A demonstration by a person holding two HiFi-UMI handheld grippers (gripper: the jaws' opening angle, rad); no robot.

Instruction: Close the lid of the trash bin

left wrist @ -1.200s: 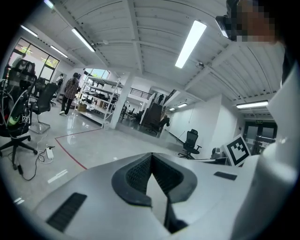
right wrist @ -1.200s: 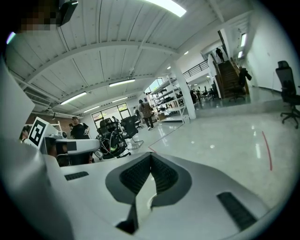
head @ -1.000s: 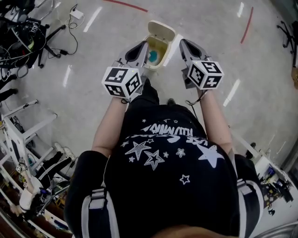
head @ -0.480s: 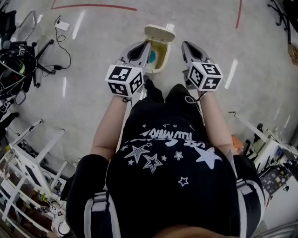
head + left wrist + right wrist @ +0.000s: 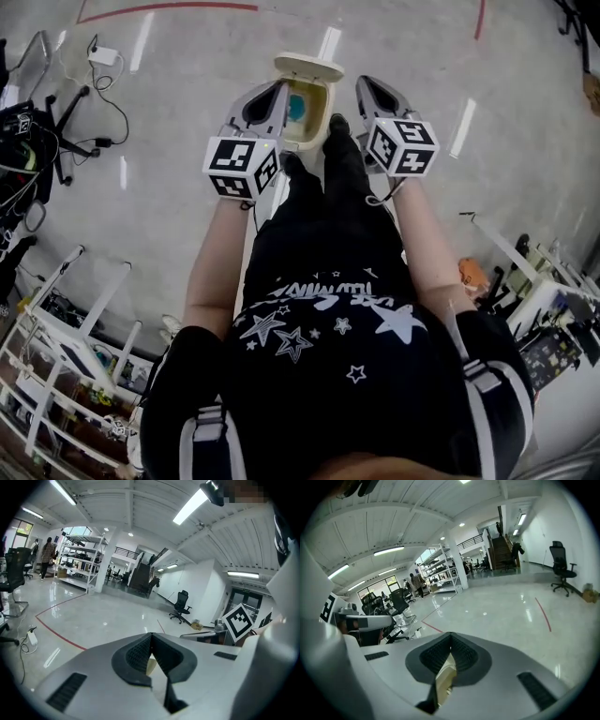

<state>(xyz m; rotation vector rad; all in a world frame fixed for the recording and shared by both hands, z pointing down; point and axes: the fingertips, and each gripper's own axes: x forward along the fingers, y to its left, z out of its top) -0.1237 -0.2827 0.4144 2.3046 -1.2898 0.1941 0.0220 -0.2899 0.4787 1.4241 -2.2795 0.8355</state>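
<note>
A small cream trash bin (image 5: 317,117) stands on the floor ahead of me, partly hidden behind the left gripper. Its lid (image 5: 308,67) is tipped back open, and something teal (image 5: 296,109) lies inside. My left gripper (image 5: 277,87) is held in the air just left of the bin, jaws closed to a point with nothing between them. On the bin's right my right gripper (image 5: 365,82) hangs the same way, shut and empty. The left gripper view shows its jaws (image 5: 151,635) meeting over open floor; the right gripper view shows the same (image 5: 451,635). Neither gripper view shows the bin.
The person's dark shoe (image 5: 337,126) is just short of the bin. Cables and a power strip (image 5: 98,56) lie at the far left by chair bases. White racks (image 5: 66,328) stand at lower left, benches with gear (image 5: 544,281) at right. A red floor line (image 5: 169,7) runs beyond the bin.
The person has stepped forward, one leg now reaching up beside the bin. The bin sits closer between the two grippers. Both grippers stay shut.
</note>
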